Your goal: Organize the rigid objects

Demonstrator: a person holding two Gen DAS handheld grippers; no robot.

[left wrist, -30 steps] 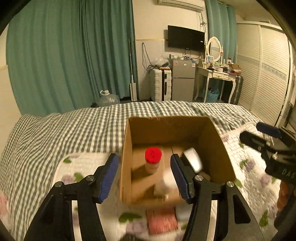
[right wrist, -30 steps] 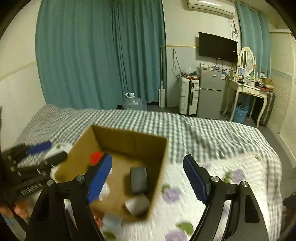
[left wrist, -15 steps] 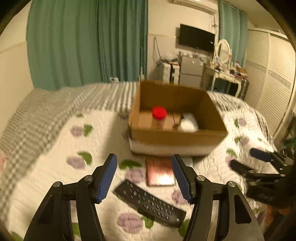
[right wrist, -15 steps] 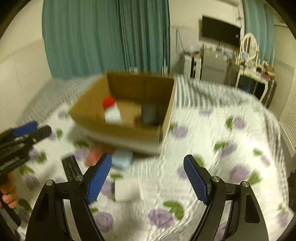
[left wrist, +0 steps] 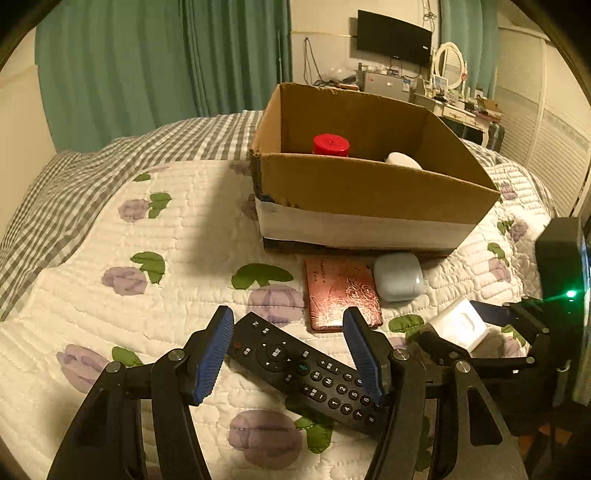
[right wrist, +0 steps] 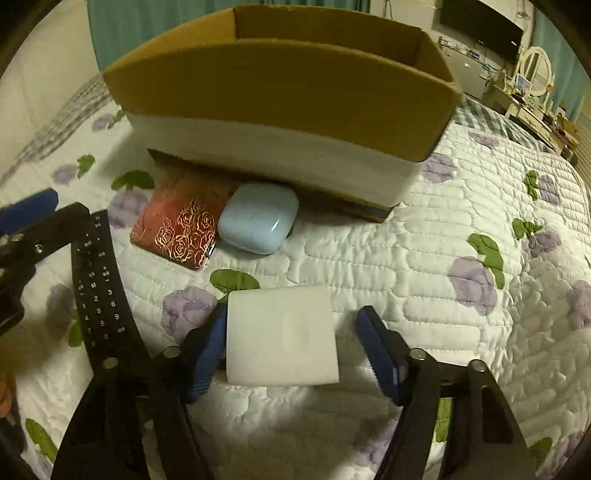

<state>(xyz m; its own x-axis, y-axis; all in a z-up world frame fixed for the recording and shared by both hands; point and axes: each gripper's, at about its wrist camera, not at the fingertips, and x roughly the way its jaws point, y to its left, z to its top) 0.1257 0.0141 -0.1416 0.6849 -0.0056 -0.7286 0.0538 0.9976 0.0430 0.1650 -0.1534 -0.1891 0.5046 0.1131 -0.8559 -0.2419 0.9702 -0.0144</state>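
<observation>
A cardboard box (left wrist: 369, 184) stands on the quilted bed and holds a red-capped bottle (left wrist: 331, 144) and a white object (left wrist: 403, 160). In front of it lie a red rose-patterned case (left wrist: 341, 291), a pale blue case (left wrist: 397, 275), a black remote (left wrist: 303, 365) and a white box (right wrist: 281, 334). My left gripper (left wrist: 291, 354) is open, straddling the remote just above it. My right gripper (right wrist: 293, 350) is open around the white box, its left finger touching the box's side. The box (right wrist: 280, 85), rose case (right wrist: 177, 225), blue case (right wrist: 258, 218) and remote (right wrist: 99, 288) show in the right wrist view.
The flowered quilt (left wrist: 147, 236) covers the bed, with a checked sheet (left wrist: 74, 166) beyond. Teal curtains (left wrist: 147, 66), a TV (left wrist: 393, 35) and a dressing table (left wrist: 461, 107) stand far behind. The right gripper shows in the left view (left wrist: 480, 328).
Both grippers have pulled back from the box and dropped low to the quilt. The left now straddles the remote; the right now brackets the white box.
</observation>
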